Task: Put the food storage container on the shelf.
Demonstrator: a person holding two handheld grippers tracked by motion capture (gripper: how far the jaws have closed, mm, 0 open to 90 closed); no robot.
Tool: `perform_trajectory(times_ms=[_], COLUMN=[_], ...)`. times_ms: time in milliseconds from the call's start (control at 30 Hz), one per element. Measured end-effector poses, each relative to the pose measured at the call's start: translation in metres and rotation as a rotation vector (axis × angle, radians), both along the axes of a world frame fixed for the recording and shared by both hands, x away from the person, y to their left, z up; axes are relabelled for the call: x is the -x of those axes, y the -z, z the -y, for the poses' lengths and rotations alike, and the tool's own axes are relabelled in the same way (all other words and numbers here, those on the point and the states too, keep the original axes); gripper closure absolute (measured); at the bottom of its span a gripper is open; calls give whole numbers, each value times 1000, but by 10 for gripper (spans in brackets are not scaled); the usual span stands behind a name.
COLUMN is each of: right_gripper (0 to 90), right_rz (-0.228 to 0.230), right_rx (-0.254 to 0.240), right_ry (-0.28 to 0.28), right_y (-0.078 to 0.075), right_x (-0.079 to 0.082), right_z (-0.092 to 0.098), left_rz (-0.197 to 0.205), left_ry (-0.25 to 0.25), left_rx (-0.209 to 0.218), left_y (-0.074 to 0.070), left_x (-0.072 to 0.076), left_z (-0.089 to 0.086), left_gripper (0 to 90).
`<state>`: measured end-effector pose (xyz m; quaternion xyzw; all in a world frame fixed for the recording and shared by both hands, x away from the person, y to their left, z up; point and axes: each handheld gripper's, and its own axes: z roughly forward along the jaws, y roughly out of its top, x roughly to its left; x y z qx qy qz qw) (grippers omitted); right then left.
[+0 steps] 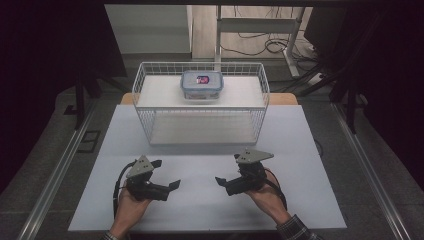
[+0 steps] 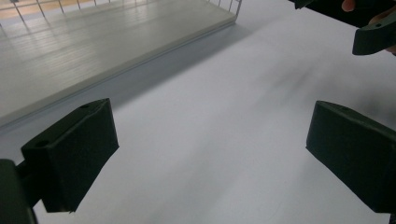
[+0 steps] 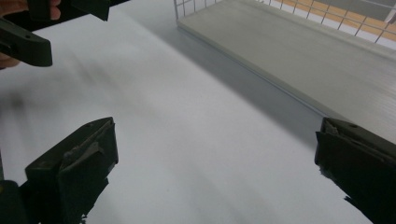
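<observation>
A white wire basket (image 1: 150, 125) stands at the back middle of the pale table (image 1: 200, 210). Inside it, toward the rear, sits a clear food box with a blue lid (image 1: 201, 84). My left gripper (image 1: 167, 173) hovers low over the table's front left, open, with nothing between its jaws. My right gripper (image 1: 228, 169) is at the front right, also open and empty, its jaws pointing toward the left one. The left gripper view has the left gripper (image 2: 210, 154) over bare table, with the basket's floor (image 2: 93, 46) ahead. In the right gripper view, the right gripper (image 3: 215, 163) faces the basket's corner (image 3: 299, 51).
Metal rails (image 1: 55, 175) run along both sides of the table. Behind the basket are white desk legs and loose cables (image 1: 270, 45) on the floor. Dark surroundings close in left and right. Bare table lies between the grippers and the basket.
</observation>
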<state>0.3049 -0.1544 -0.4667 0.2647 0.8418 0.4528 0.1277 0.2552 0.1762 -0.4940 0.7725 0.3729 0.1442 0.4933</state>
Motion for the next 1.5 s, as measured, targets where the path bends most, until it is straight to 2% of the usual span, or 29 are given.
perform_trajectory(times_ms=[400, 567, 1233, 1500], right_gripper=[0, 0, 0, 0], right_rz=[10, 9, 20, 25], right_rx=[32, 33, 45, 49], right_ry=[5, 12, 73, 112], right_y=[10, 12, 13, 14], right_x=[13, 16, 28, 33], right_z=[9, 14, 46, 63], left_rz=[-13, -13, -16, -23], left_ry=[-11, -20, -98, -129], left_rx=[-46, -51, -94, -96], left_y=[10, 11, 16, 18], left_x=[10, 13, 38, 46], left_z=[-4, -8, -43, -56], left_gripper=[17, 17, 17, 19])
